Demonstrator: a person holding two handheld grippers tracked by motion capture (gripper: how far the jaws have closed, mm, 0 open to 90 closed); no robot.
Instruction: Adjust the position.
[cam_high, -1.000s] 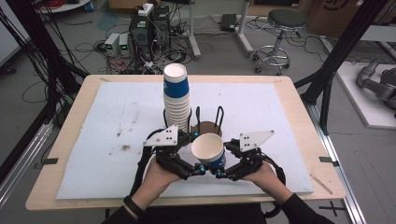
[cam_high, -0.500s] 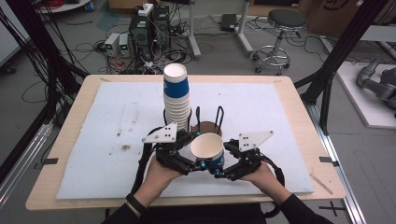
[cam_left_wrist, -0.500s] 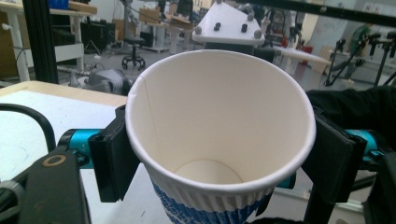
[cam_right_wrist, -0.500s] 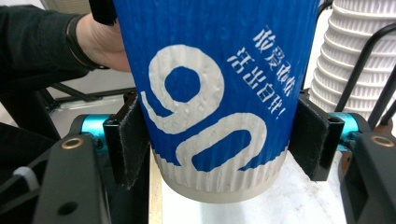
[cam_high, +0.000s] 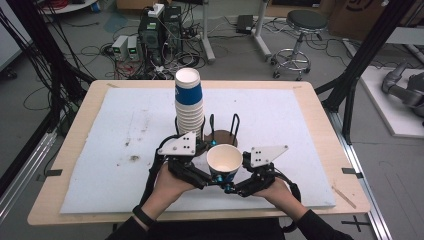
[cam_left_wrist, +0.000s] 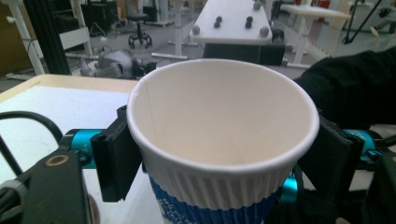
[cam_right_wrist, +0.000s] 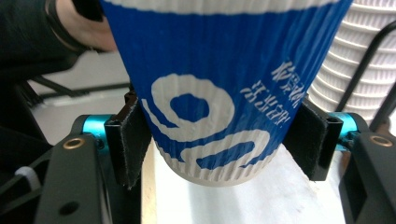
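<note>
You hold one paper cup (cam_high: 224, 161) upright above the near edge of the table (cam_high: 320, 120), just in front of the wire rack (cam_high: 223, 131) and clear of the tall cup stack (cam_high: 189, 102) that stands at the rack's left side. The cup is white inside, ribbed, with a blue band and white print on its wall, and it is empty.

As the work stands, this one cup is apart from the stack and off the table, so the separating looks done. What is left, by my reading, is to set it down or slot it into the free place of the rack beside the stack; nothing yet sits there.

Your right gripper (cam_right_wrist: 219, 140) pinches the cup low on its wall, near the base, with a black pad pressed against each side of the blue band. Your left gripper (cam_left_wrist: 224, 154) has just been closing around the same cup; its pads now sit against the wall just under the rim, one on each side, so the cup is clamped at two heights. In the high view the left gripper (cam_high: 202, 176) and right gripper (cam_high: 235, 186) meet under the cup from either side, your hands behind them toward the table's near edge.

Both grips look firm; the rim stays round.
</note>
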